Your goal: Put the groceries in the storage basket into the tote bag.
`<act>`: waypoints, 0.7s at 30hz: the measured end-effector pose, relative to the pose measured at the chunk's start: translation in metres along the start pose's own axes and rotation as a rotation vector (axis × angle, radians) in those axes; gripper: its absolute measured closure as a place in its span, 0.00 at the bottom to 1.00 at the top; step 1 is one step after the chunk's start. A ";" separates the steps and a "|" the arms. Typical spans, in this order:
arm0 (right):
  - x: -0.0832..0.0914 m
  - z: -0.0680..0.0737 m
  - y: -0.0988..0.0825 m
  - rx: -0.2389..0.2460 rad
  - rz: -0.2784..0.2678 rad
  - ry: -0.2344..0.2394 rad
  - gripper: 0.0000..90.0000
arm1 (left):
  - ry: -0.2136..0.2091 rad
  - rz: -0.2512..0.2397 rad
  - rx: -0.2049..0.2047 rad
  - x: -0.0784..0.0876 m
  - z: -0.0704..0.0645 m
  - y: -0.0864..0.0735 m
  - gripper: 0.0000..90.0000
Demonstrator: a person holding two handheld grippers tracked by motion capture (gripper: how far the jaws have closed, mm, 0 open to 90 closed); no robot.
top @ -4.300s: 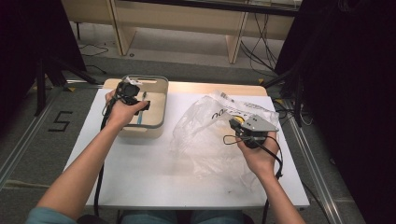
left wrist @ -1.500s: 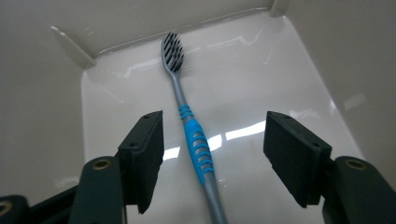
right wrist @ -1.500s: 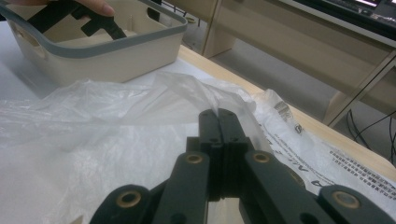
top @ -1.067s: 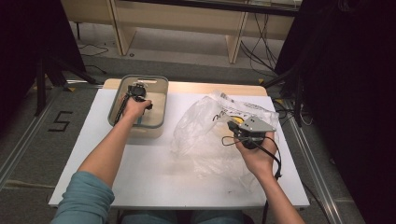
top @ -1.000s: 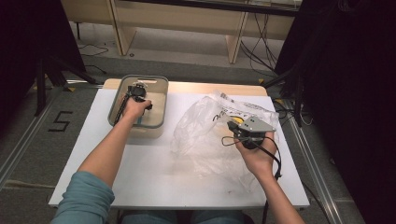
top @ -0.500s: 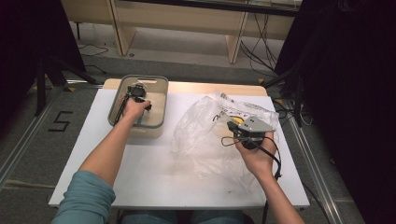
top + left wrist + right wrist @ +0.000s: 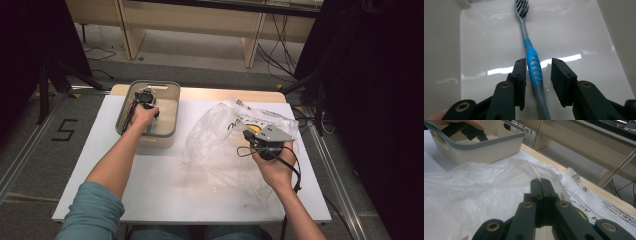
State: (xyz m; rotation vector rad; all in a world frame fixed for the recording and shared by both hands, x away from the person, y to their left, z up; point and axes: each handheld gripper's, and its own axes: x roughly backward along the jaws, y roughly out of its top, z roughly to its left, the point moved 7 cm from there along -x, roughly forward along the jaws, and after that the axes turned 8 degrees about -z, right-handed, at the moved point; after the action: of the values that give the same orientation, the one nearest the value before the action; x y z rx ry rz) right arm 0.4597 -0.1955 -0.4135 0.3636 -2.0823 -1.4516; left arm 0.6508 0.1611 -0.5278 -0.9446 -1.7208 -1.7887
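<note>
A white desk (image 7: 165, 185) is sitting on a grey floor, with pale wooden shelving running along the top of the frame and dark curtains at both sides. In the upper left of the desk top, a beige bin with a grey rim (image 7: 172, 107) is standing just left of a crumpled clear plastic bag (image 7: 220, 135), which is spreading across the centre and right.

The left hand-held gripper (image 7: 145, 98) is reaching down inside the bin. In the left gripper view its jaws are standing spread, one on each side of a toothbrush (image 7: 532, 57) lying flat on the bin's glossy floor; the blue grip section is lying between the jaws, close to the left one, and the dark bristles are pointing toward the top of the frame. Whether either jaw is touching the handle is unclear.

The right hand-held gripper (image 7: 262, 141) is resting over the bag at centre right. In the right gripper view its jaws are pressed together, pinching a fold of the bag's clear film.
</note>
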 end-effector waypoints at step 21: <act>0.000 0.001 0.000 -0.003 -0.002 0.001 1.00 | 0.011 0.016 -0.018 0.001 -0.003 -0.001 0.89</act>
State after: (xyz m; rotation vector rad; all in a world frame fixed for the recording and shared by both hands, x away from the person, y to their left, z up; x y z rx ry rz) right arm 0.4592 -0.1948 -0.4134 0.3655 -2.0793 -1.4550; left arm 0.6492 0.1586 -0.5276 -0.9514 -1.6890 -1.7988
